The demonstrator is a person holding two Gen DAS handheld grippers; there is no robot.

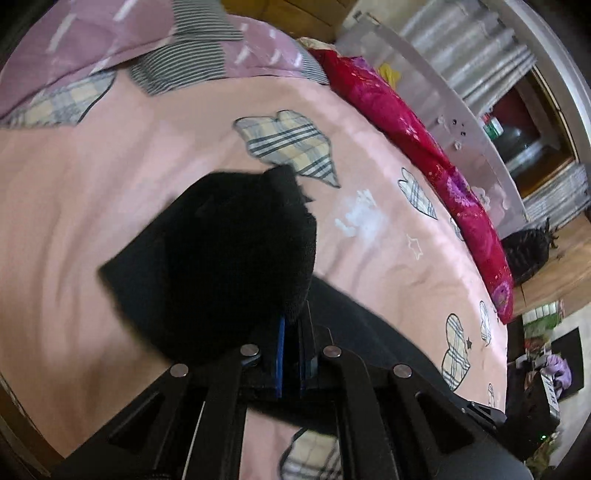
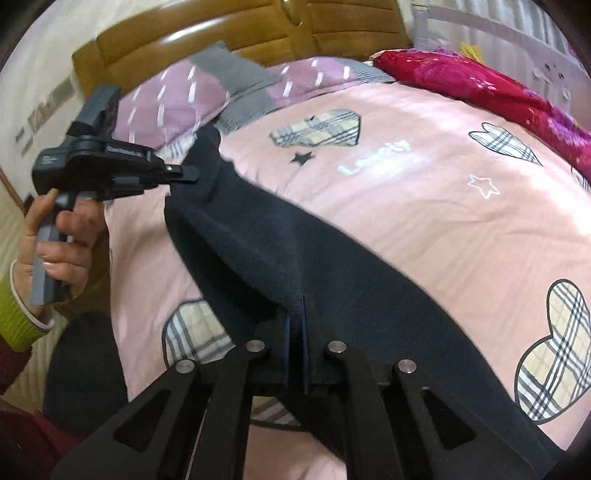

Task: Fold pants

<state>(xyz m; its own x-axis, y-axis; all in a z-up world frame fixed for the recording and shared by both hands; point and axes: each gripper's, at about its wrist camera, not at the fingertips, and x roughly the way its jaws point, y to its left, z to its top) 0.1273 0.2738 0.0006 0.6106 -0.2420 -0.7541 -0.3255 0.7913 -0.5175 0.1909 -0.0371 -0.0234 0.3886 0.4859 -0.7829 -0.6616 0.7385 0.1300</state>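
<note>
Black pants (image 2: 280, 236) lie stretched over a pink bedspread (image 2: 424, 206). My right gripper (image 2: 295, 310) is shut on one edge of the pants, close to the camera. My left gripper (image 2: 190, 175) shows in the right wrist view at the far left, held in a hand, shut on the other end of the same edge and lifting it. In the left wrist view my left gripper (image 1: 293, 325) is shut on a bunched fold of the black pants (image 1: 229, 251), which hides its fingertips.
Purple striped pillows (image 2: 192, 92) lie at the head of the bed before a brown headboard (image 2: 258, 33). A red floral quilt (image 1: 424, 155) runs along the far bed edge beside a white rail (image 1: 454, 110). Clutter sits on the floor (image 1: 546, 362).
</note>
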